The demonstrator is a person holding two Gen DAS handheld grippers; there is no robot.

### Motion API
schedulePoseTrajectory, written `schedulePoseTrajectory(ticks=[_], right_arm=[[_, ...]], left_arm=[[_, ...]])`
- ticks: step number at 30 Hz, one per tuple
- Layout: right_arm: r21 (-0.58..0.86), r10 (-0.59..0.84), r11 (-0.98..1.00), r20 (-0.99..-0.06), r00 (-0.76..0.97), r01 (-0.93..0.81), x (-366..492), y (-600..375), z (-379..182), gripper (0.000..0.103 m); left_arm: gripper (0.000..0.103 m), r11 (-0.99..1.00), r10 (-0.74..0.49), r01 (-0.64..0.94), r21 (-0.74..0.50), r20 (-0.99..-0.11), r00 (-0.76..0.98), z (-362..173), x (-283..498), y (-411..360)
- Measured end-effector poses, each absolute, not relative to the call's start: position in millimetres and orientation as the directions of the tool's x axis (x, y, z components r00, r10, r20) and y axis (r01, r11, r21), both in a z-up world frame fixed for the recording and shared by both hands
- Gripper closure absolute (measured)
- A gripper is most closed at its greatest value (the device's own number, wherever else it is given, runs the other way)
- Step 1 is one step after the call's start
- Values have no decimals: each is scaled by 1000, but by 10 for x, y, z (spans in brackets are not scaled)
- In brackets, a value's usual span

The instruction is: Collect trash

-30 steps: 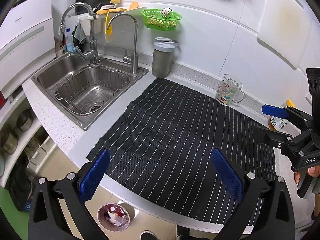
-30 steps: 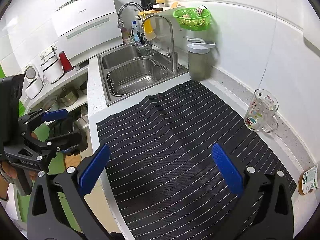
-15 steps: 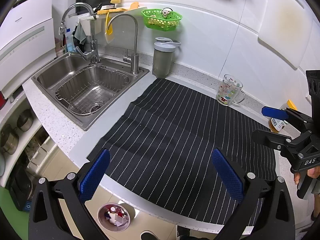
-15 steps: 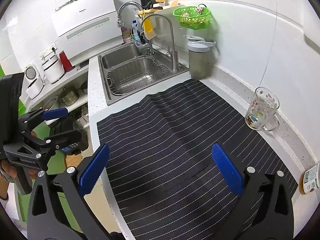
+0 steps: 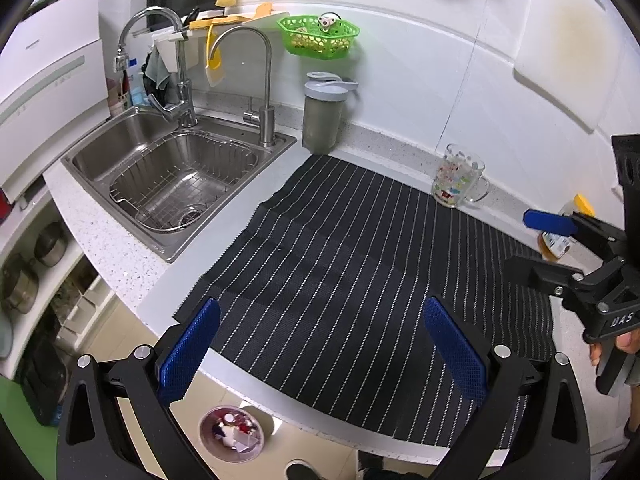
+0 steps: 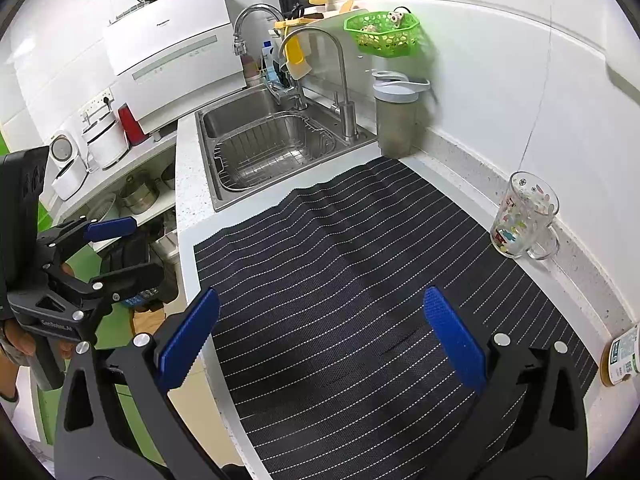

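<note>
My left gripper (image 5: 320, 344) is open and empty above the front edge of a black striped mat (image 5: 360, 264); it also shows at the left of the right wrist view (image 6: 120, 248). My right gripper (image 6: 320, 340) is open and empty over the mat (image 6: 360, 280); it also shows at the right of the left wrist view (image 5: 524, 236). A small trash bin (image 5: 232, 434) holding scraps stands on the floor below the counter edge. A small bottle with a yellow cap (image 5: 560, 236) lies by the wall on the right, also in the right wrist view (image 6: 624, 358). No loose trash shows on the mat.
A steel sink (image 5: 160, 176) with a wire basket is at the left. A grey lidded cup (image 5: 322, 120) stands by the wall. A printed glass mug (image 5: 456, 182) sits at the mat's far right edge. A green basket (image 5: 318, 36) hangs on the wall.
Almost nothing has moved. Both grippers stay open, and the right gripper has drifted slightly in the left wrist view.
</note>
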State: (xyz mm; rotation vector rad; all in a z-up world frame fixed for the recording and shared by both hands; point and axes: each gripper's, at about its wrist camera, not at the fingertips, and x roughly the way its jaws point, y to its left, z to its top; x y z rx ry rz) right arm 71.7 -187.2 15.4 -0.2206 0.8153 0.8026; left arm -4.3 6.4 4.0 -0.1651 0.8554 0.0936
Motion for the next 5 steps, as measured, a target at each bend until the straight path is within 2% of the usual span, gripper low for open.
schedulePoseTrajectory(ticks=[5], right_arm=[[122,550,699,-721,421,-704,662,-1915,132,3]], left_arm=[[6,979,5,-159,-130,-761,649,35,-41,94]])
